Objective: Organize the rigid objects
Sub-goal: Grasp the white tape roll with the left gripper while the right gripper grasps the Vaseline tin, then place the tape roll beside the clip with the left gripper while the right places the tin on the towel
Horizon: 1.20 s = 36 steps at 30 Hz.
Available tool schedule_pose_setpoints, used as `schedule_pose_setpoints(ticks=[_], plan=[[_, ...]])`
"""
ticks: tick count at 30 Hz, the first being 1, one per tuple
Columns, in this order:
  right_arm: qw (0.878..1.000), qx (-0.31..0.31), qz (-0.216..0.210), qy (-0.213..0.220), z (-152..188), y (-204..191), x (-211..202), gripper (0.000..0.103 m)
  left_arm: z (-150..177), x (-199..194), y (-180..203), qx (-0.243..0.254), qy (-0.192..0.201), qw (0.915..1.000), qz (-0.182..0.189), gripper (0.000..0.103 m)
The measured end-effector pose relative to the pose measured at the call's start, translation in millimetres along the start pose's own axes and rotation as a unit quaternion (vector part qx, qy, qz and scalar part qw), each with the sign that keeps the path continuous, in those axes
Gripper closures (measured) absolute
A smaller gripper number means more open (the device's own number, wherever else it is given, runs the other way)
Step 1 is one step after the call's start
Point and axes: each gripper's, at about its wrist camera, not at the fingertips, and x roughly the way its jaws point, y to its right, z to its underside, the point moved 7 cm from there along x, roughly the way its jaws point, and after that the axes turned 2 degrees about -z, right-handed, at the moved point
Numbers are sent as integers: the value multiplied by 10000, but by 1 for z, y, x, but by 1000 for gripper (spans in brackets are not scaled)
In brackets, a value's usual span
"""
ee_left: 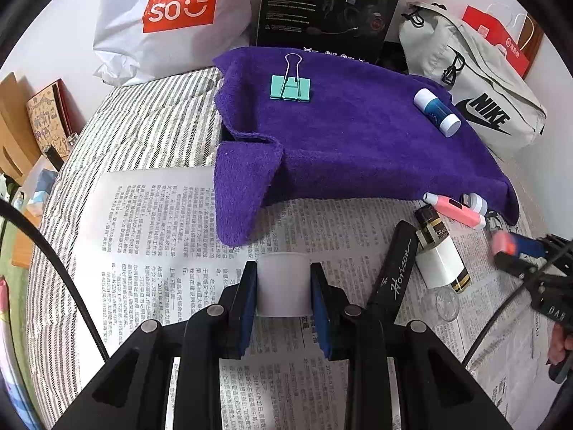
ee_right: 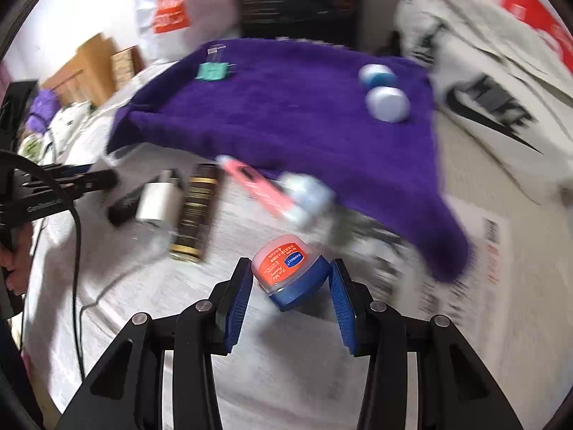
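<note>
My left gripper (ee_left: 284,283) is shut on a white cylindrical container (ee_left: 283,285), held above newspaper (ee_left: 161,222). My right gripper (ee_right: 290,279) is shut on a small blue jar with an orange lid (ee_right: 286,268), tilted between the pads; it shows at the right of the left wrist view (ee_left: 515,245). A purple towel (ee_left: 358,136) covers a raised surface, bearing a teal binder clip (ee_left: 290,86) and a blue-and-white tube (ee_left: 437,113). Near the towel's front edge lie a pink pen-like item (ee_left: 454,209), a white-and-gold box (ee_left: 440,251) and a black Horizon case (ee_left: 397,272).
A Miniso bag (ee_left: 172,18), a black headset box (ee_left: 329,7) and a grey Nike bag (ee_left: 480,96) stand behind the towel. A clear round lid (ee_left: 442,302) lies on the newspaper. Striped bedding (ee_left: 143,125) lies left. The right wrist view is motion-blurred.
</note>
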Motion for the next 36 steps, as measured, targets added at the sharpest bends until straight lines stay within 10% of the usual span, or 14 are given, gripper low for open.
schedule_pose_setpoints(ticks=[10,18,36], plan=[[9990,-323,306,-107,16,17,3,41,1,0,4,42,-24,10000,-24,76],[9996,-70,-139,240,16,16,4,59,1,0,6,-5,-27,10000,-77,76],[9990,241,-348,133,9,22,-10,59,4,-18,5,-211,-28,9996,204,76]])
